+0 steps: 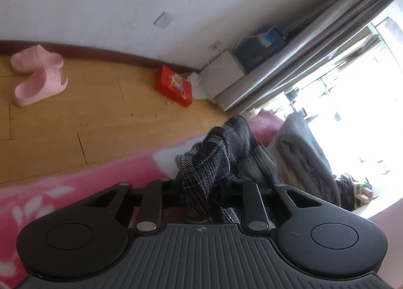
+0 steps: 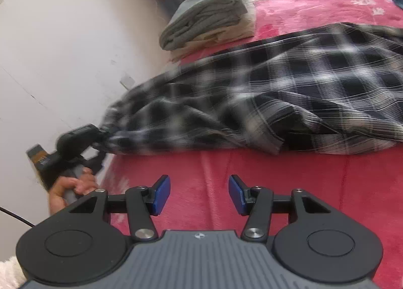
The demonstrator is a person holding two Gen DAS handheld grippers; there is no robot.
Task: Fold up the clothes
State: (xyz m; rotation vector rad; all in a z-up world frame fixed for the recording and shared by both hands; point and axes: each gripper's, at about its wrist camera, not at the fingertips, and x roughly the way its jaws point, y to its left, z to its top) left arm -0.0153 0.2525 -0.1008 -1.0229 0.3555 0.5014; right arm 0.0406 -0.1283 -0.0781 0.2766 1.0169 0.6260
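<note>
A black-and-white plaid shirt [image 2: 289, 82] lies spread across the red blanket [image 2: 252, 178] on the bed. My left gripper [image 1: 201, 188] is shut on a bunched end of the shirt [image 1: 214, 160]; it also shows in the right wrist view [image 2: 100, 135], at the bed's left edge, pulling the cloth taut. My right gripper [image 2: 199, 194] is open and empty, its blue pads [image 2: 161, 195] hovering over bare blanket just in front of the shirt's near edge.
A folded grey and cream stack [image 2: 209, 14] sits at the far left corner of the bed. Beside the bed are wooden floor [image 1: 75, 117], pink slippers [image 1: 37, 77], a red box [image 1: 173, 85], a white wall and grey curtains [image 1: 314, 37].
</note>
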